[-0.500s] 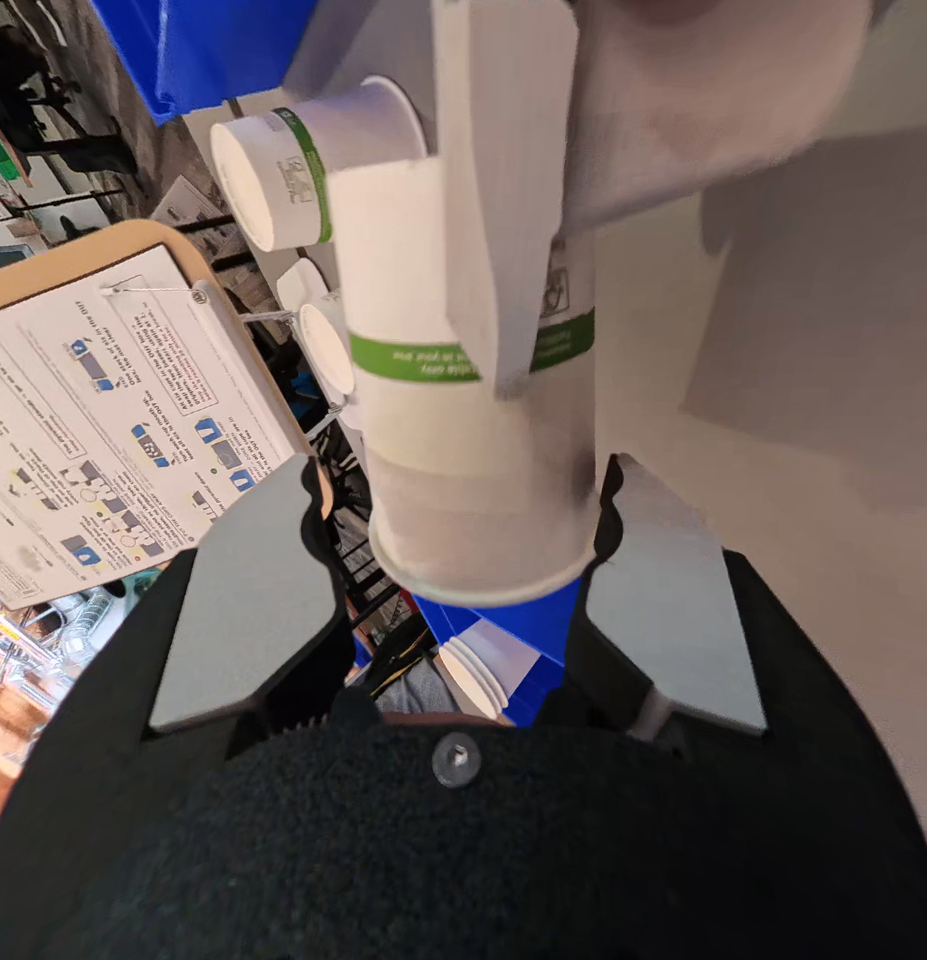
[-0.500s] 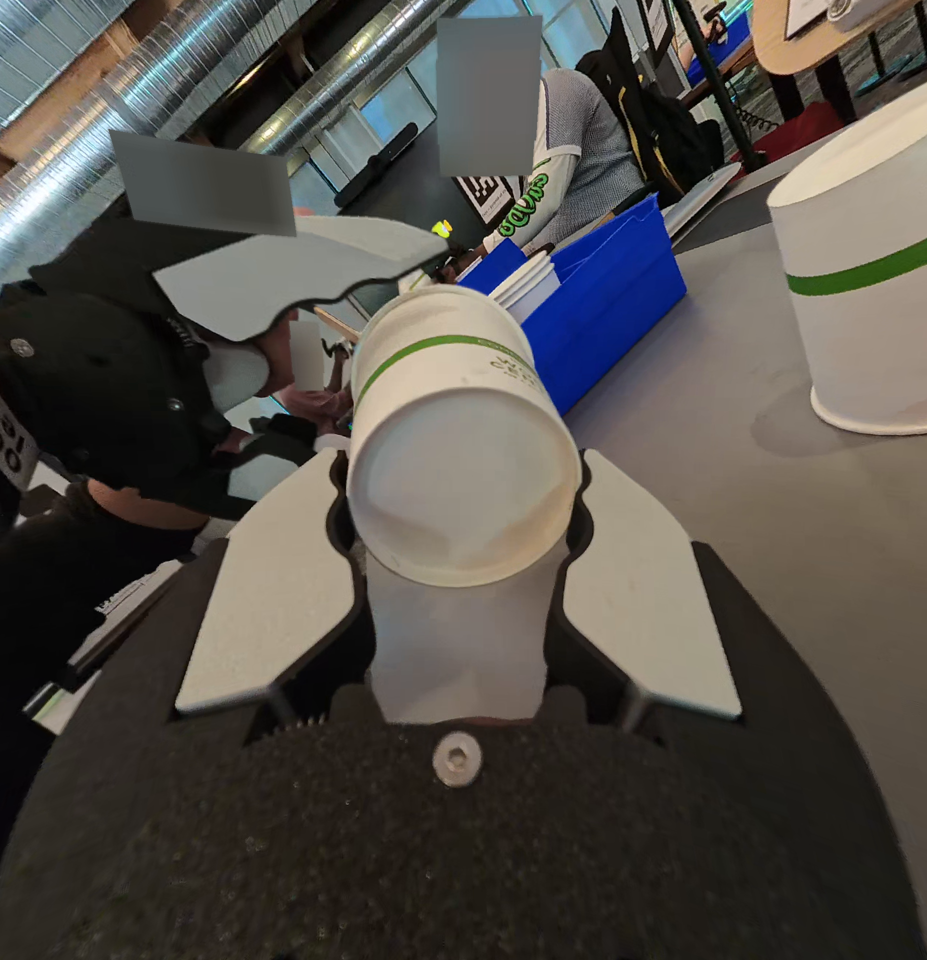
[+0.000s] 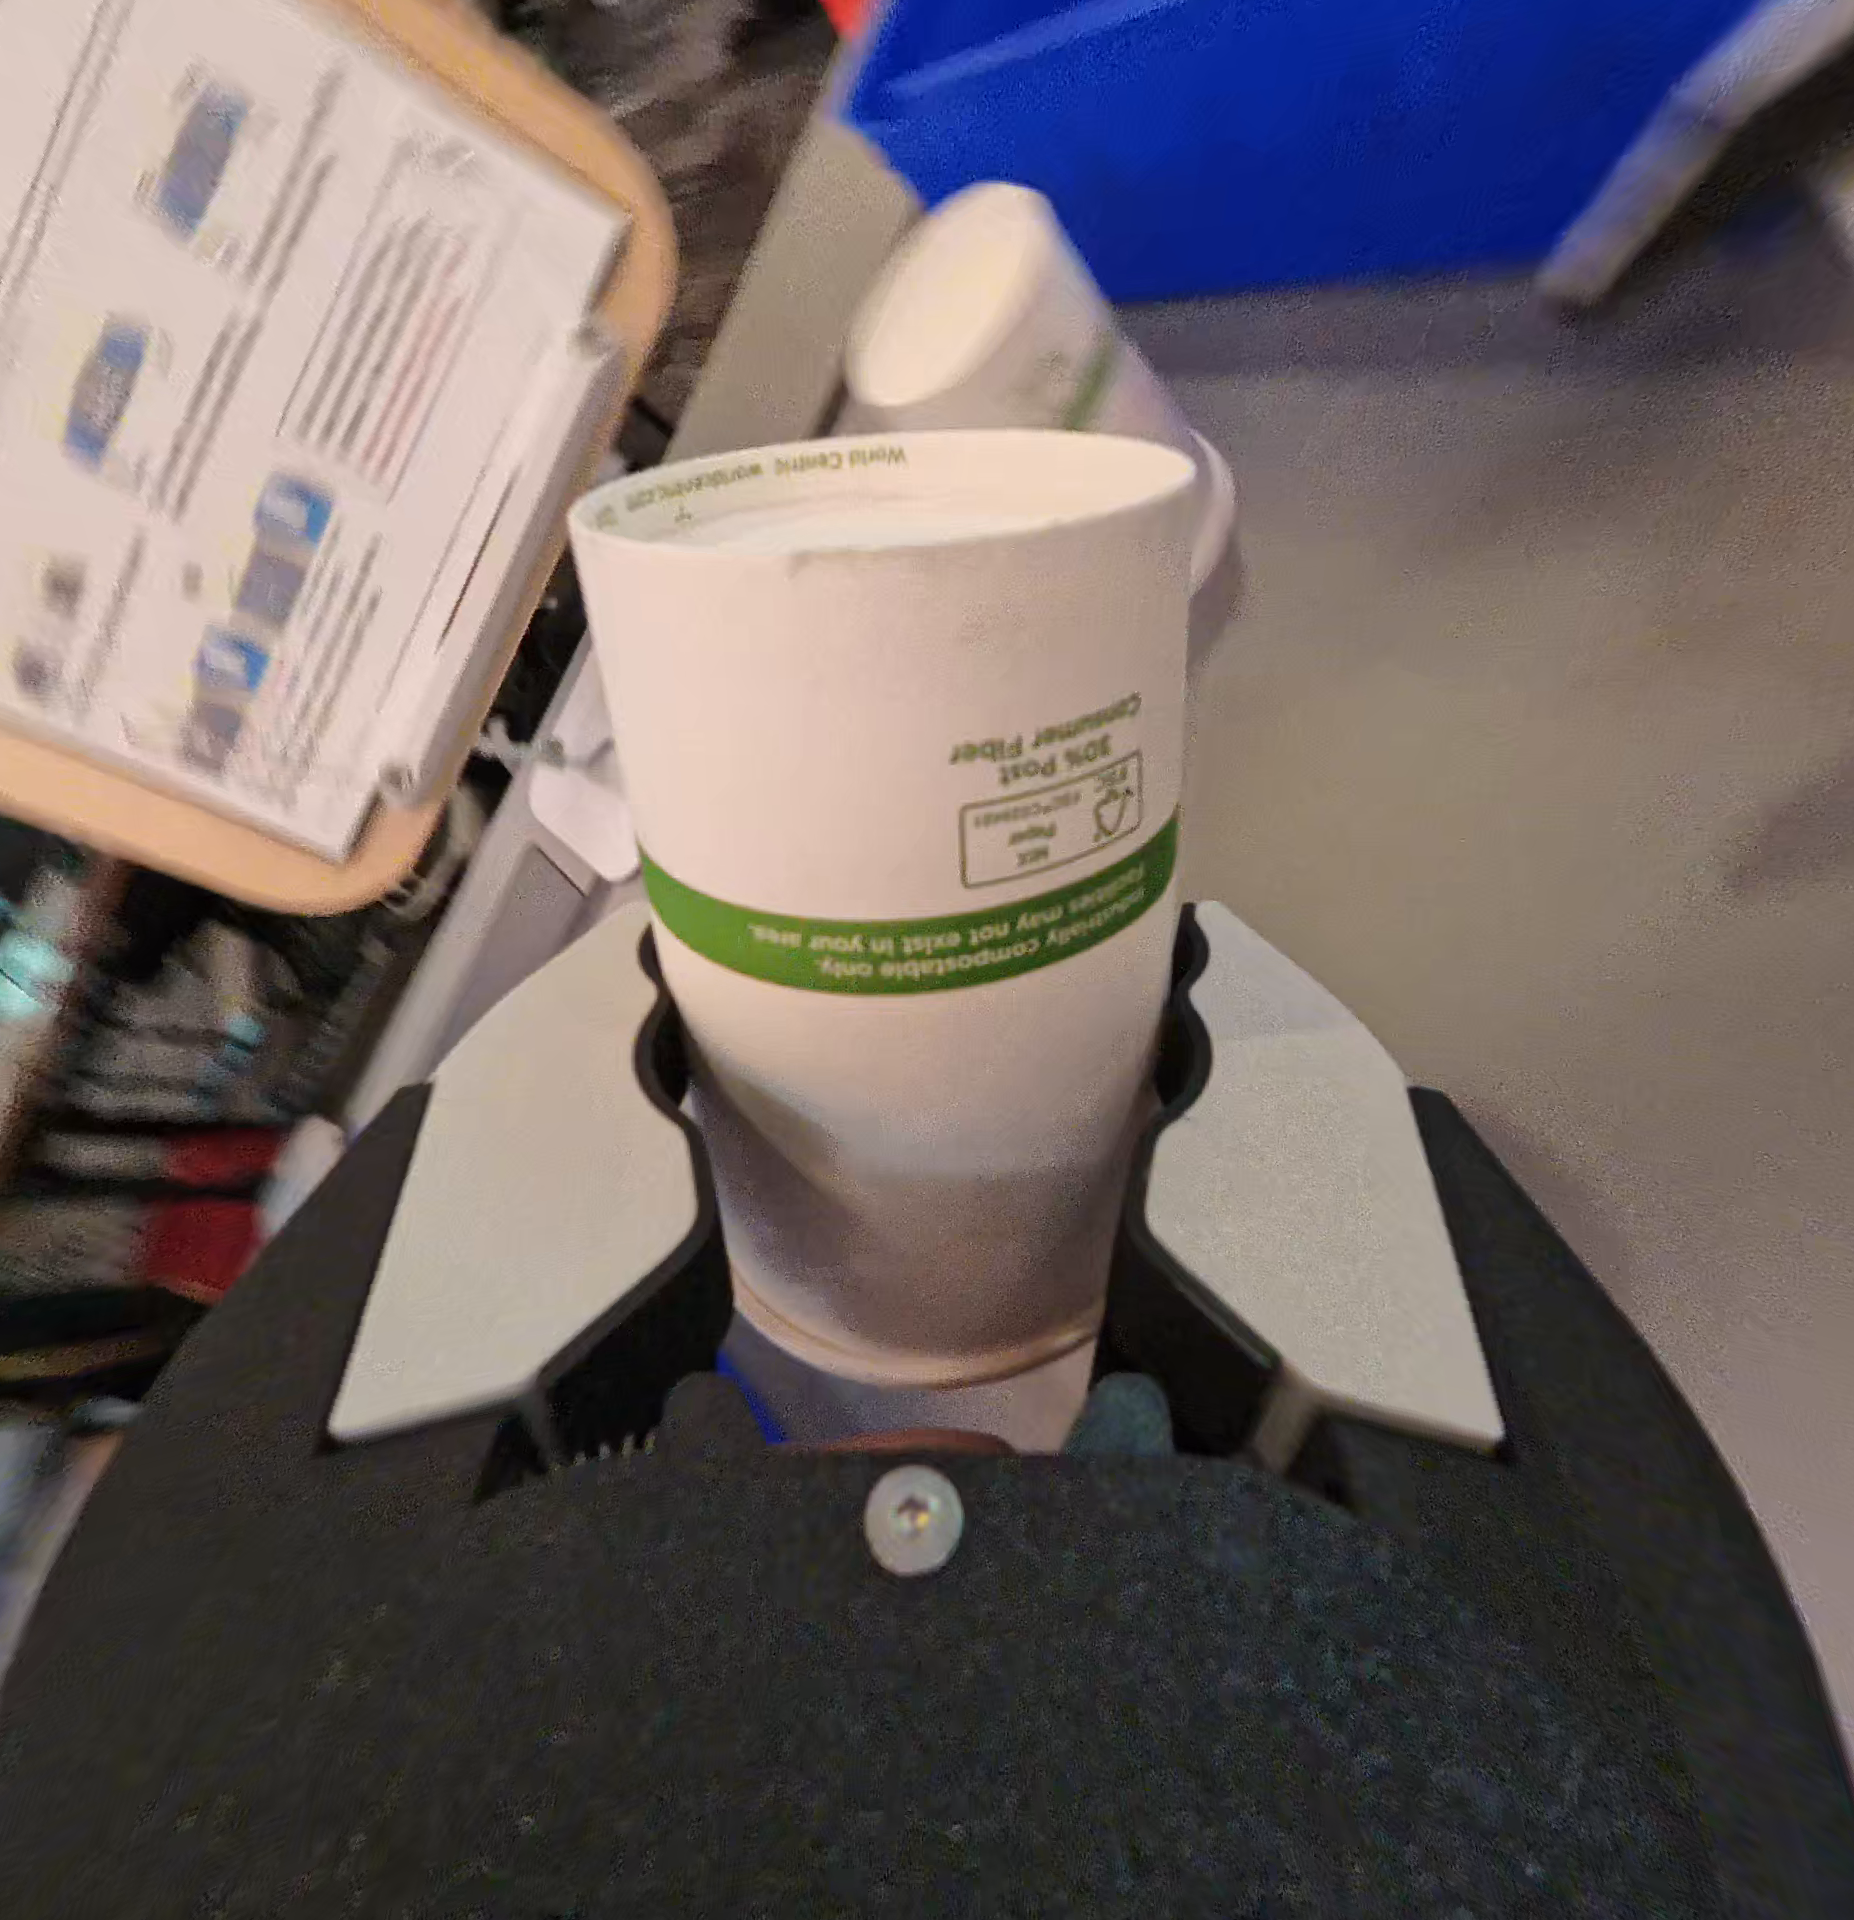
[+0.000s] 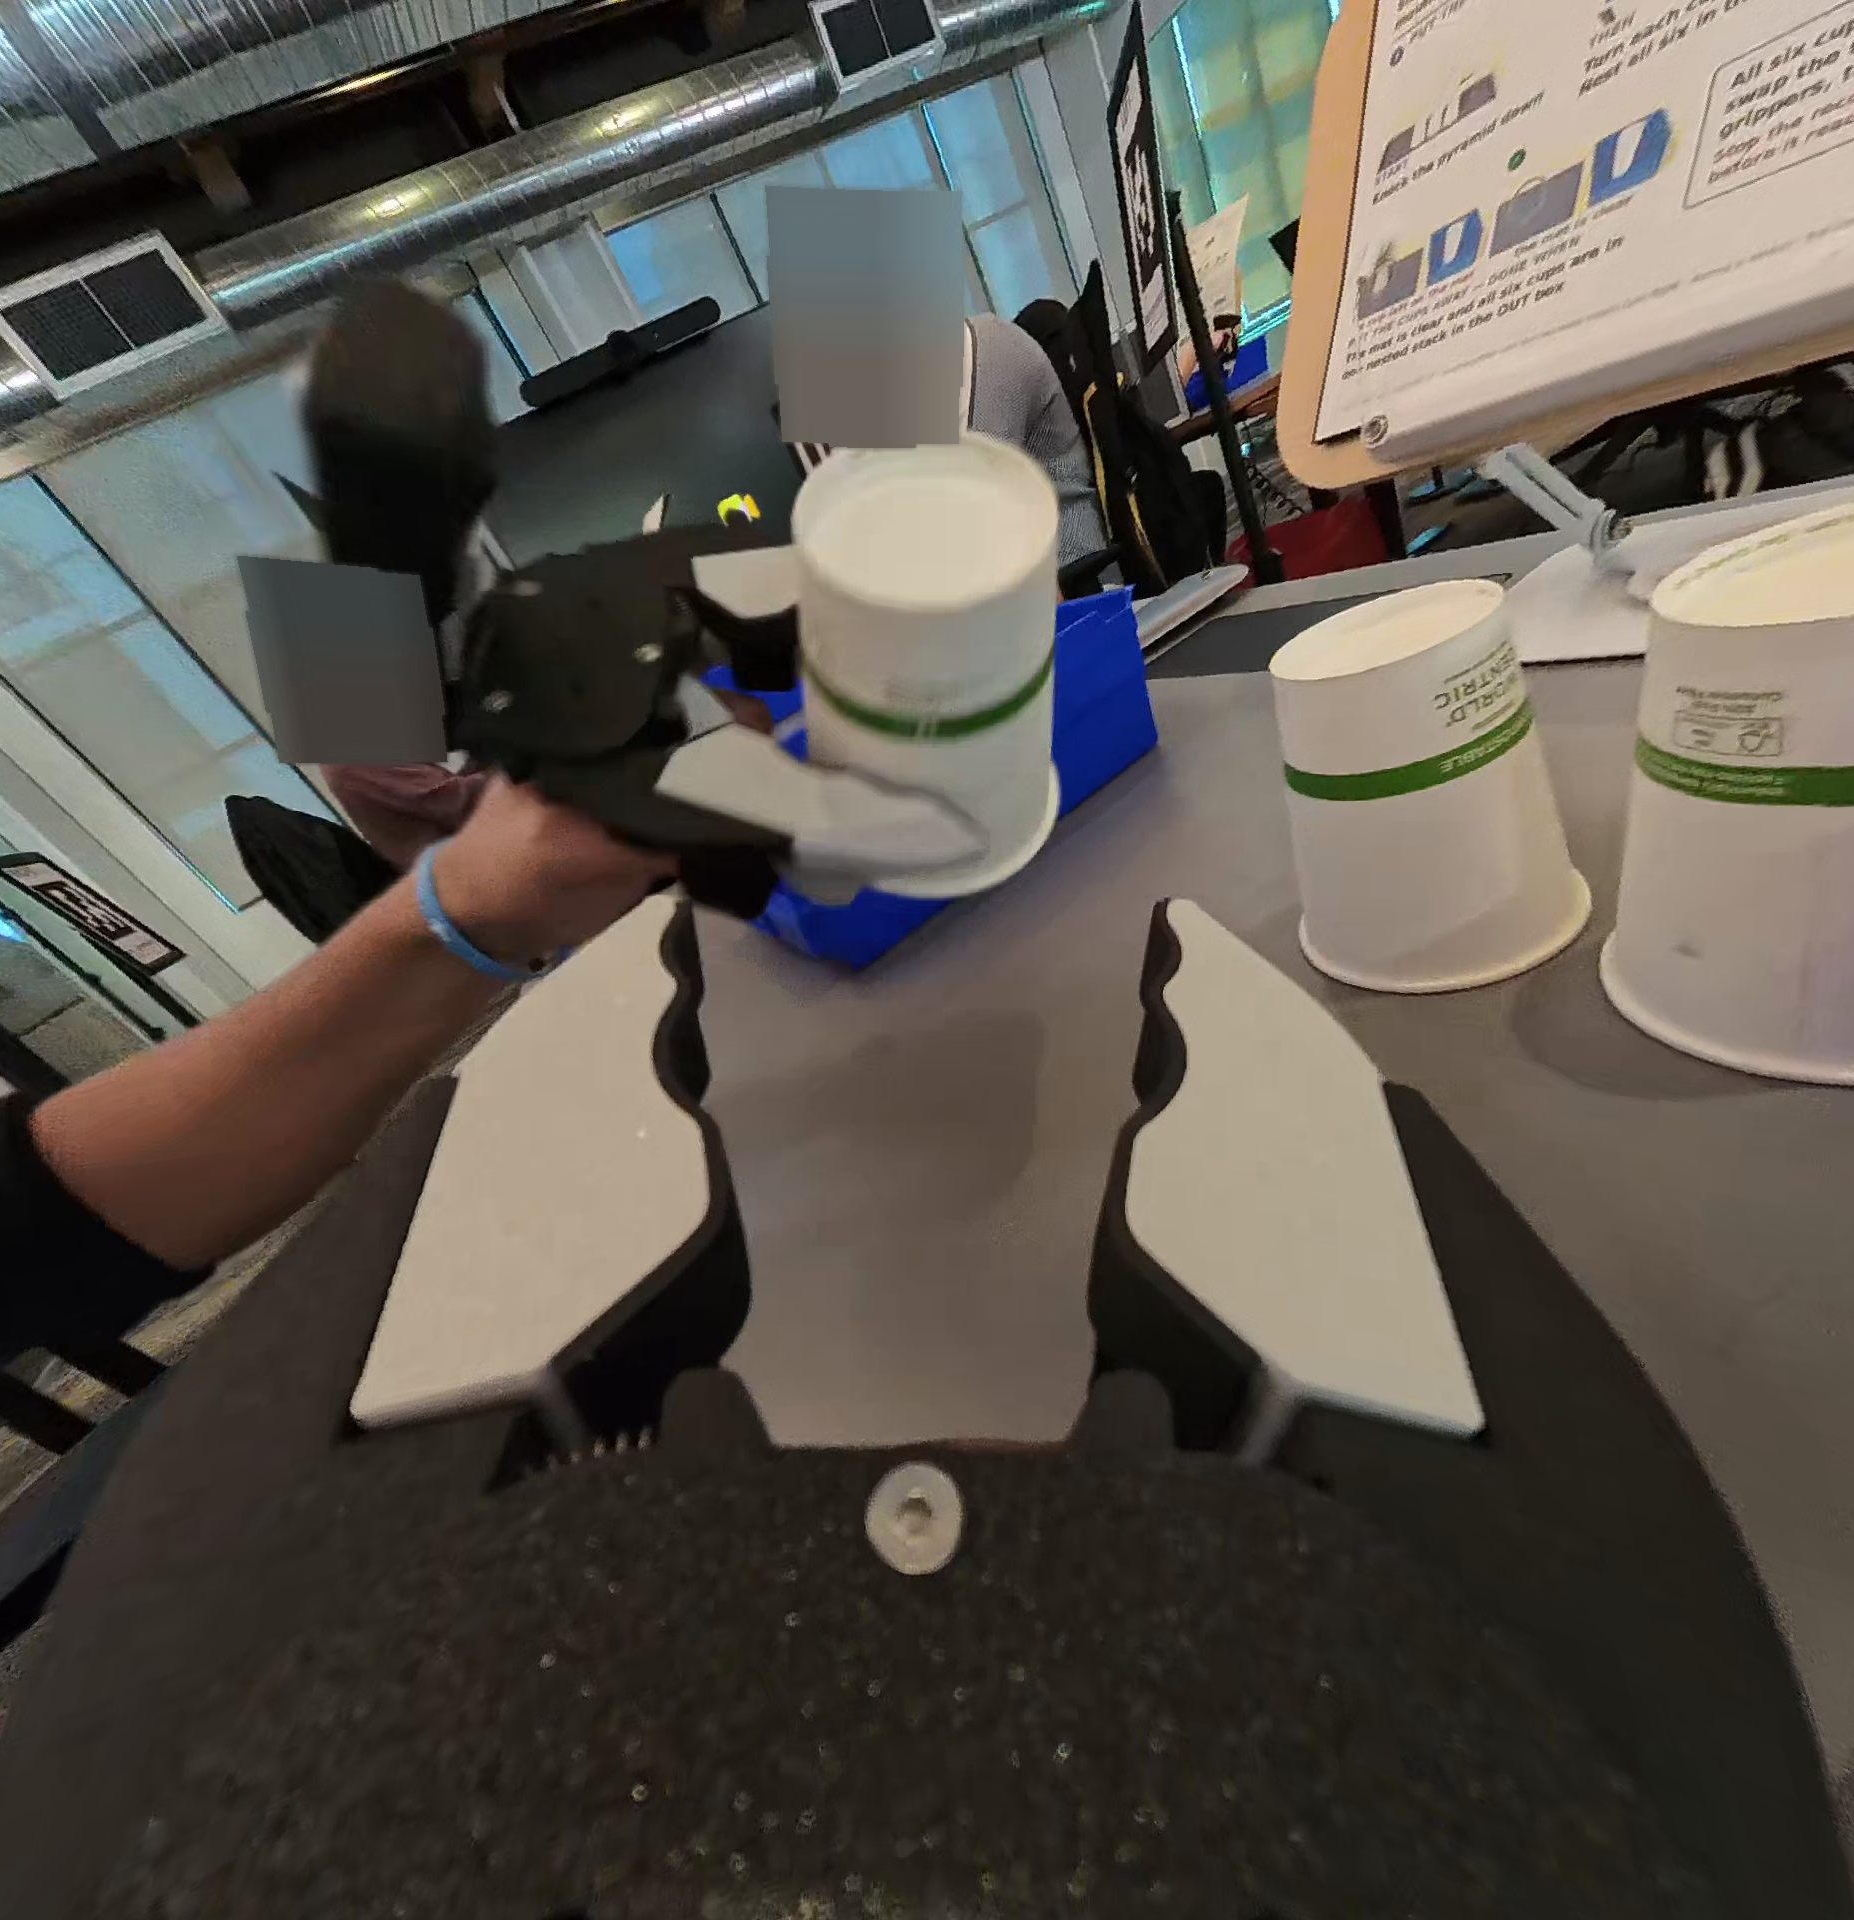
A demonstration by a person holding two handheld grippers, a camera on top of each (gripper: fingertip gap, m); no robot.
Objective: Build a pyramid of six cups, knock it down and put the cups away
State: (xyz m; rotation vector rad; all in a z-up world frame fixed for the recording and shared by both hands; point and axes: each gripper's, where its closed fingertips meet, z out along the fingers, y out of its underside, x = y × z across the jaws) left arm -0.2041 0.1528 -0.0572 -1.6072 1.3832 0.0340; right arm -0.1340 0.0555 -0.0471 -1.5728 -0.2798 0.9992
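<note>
Left fingers [image 3: 1307, 1174] pinch an inverted cup [image 3: 902, 831]; right fingers [image 4: 549, 1184] spread above grey table [image 4: 902, 1143].

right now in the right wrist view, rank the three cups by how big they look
1. cup at the right edge, cropped
2. middle cup
3. cup held in the left gripper
Nearness to the camera likely explains this; they look like the same kind.

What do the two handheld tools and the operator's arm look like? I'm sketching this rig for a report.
Both tools, left tool and right tool, match: a black, grainy body with one silver screw, and two flat grey fingers with wavy black inner edges. The person's left arm wears a blue wristband and a dark sleeve.
</note>
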